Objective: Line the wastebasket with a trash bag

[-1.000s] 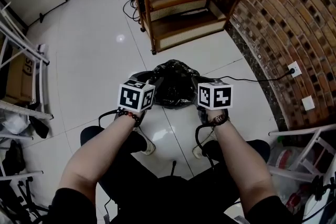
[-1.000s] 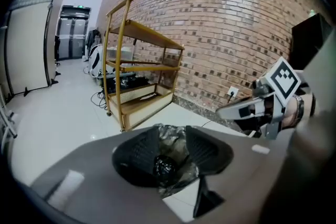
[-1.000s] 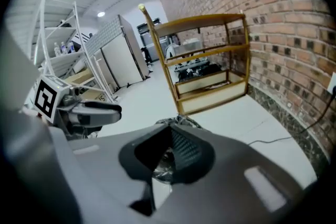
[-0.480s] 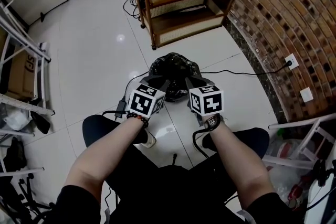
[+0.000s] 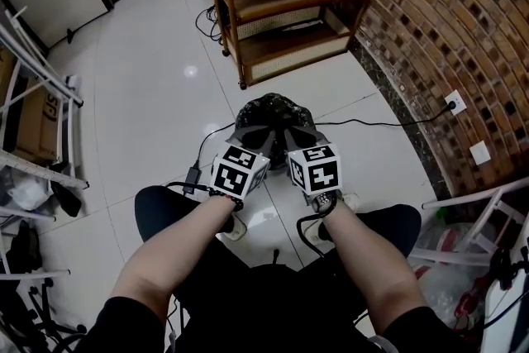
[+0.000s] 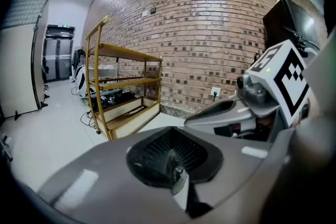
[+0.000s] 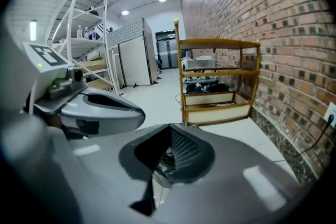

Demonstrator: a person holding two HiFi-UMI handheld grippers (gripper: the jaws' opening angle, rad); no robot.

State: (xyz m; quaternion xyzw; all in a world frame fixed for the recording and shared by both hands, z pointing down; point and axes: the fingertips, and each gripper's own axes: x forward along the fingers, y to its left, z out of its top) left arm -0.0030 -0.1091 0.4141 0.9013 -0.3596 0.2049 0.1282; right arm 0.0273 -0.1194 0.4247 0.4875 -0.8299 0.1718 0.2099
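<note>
A black trash bag (image 5: 277, 113) covers the wastebasket on the white floor just ahead of the person's knees; the basket itself is hidden under it. My left gripper (image 5: 251, 136) and right gripper (image 5: 299, 136) sit side by side at the bag's near edge. Both stand shut. In the left gripper view a thin sliver of shiny bag film (image 6: 178, 178) is pinched in my left gripper (image 6: 176, 165). Crinkled bag plastic (image 7: 167, 161) shows in the nip of my right gripper (image 7: 164, 159) in the right gripper view.
A wooden shelf unit (image 5: 289, 4) stands beyond the bag, with a brick wall (image 5: 446, 12) to its right. A black cable runs from a wall socket (image 5: 453, 103) across the floor. White racks (image 5: 41, 95) line the left. The person's shoes (image 5: 234, 229) rest close below the grippers.
Both grippers moved inward from the bag's two sides until they nearly touch at its near edge. The left jaws closed; the right stayed shut.
</note>
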